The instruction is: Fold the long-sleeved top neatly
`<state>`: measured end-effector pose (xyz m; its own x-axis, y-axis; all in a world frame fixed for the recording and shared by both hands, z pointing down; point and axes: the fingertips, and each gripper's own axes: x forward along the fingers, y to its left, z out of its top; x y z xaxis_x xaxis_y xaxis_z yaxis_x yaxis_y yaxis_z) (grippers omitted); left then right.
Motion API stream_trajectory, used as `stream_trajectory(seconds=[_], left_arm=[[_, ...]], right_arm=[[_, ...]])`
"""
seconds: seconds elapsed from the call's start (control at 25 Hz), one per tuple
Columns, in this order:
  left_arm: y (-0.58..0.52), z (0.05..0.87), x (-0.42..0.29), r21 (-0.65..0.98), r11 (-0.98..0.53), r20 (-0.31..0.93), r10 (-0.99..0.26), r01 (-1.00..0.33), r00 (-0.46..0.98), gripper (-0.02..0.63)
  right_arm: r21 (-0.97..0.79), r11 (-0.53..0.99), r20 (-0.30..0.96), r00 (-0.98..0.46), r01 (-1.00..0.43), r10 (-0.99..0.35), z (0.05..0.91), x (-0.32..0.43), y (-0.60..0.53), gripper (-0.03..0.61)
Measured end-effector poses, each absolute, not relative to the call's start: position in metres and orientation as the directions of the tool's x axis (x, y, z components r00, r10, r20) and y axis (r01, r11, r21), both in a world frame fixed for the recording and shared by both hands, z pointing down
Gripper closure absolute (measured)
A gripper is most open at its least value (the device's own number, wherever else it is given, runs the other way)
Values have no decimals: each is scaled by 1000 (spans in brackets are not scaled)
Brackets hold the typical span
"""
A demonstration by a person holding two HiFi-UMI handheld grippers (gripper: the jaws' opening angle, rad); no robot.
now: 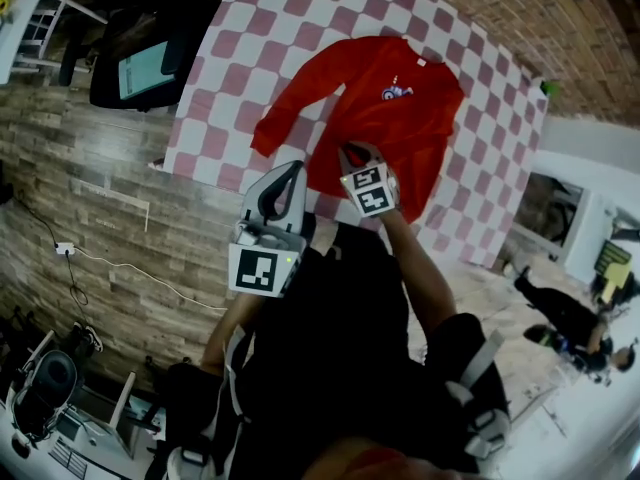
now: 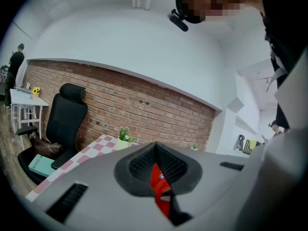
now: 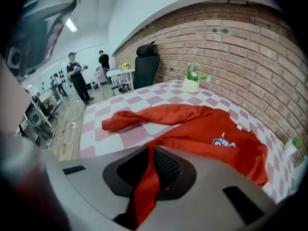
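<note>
Item under inspection: the long-sleeved top (image 1: 395, 108), red with a small printed motif on the chest, is lying front up on the pink-and-white checked worktop (image 1: 240, 58). It is occupying the upper centre of the head view. Its neckline is pointing toward the upper right of that frame. One sleeve (image 1: 285, 118) is trailing down and to the left, ending near the worktop's left edge. The hem is facing the person, at the lower edge of the cloth.

The right claw (image 1: 356, 154) is sitting at the hem, near the centre of the head view. In the right gripper view its jaws are clamping a fold of the red fabric, which is running up from the spread garment and between the pads.

The left claw (image 1: 292, 171) is sitting just lower left of the right one, at the near edge of the worktop beside the hem's left corner. In the left gripper view its jaws are standing together with a narrow strip of red cloth between the pads. It appears to be pinching the hem there, though the dim head view is not confirming the exact spot.

A potted plant (image 3: 192, 78) is standing at the far edge of the worktop, a black office chair (image 2: 67, 119) is standing beside it, and a brick wall (image 3: 231, 47) is running behind
</note>
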<state>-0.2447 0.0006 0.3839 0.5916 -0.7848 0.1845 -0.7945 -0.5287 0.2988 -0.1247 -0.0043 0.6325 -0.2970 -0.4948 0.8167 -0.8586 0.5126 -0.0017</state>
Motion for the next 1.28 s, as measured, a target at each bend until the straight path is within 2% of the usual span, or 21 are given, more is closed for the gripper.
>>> stream_trajectory(seconds=[0.24, 0.68, 0.96, 1.28], left_arm=[[3, 377, -243, 288, -529, 175, -790, -798, 587, 609], [26, 367, -228, 254, -494, 179, -821, -832, 542, 609], [46, 360, -220, 221, -434, 207, -854, -873, 477, 609], [66, 356, -216, 186, -361, 215, -893, -914, 396, 609]], right_arm=[[-96, 404, 714, -346, -910, -609, 578, -113, -6, 554], [-154, 407, 513, -425, -900, -746, 471, -100, 20, 571], [-174, 498, 408, -522, -850, -749, 413, -96, 32, 571], [-203, 553, 349, -588, -808, -730, 390, -86, 41, 571]])
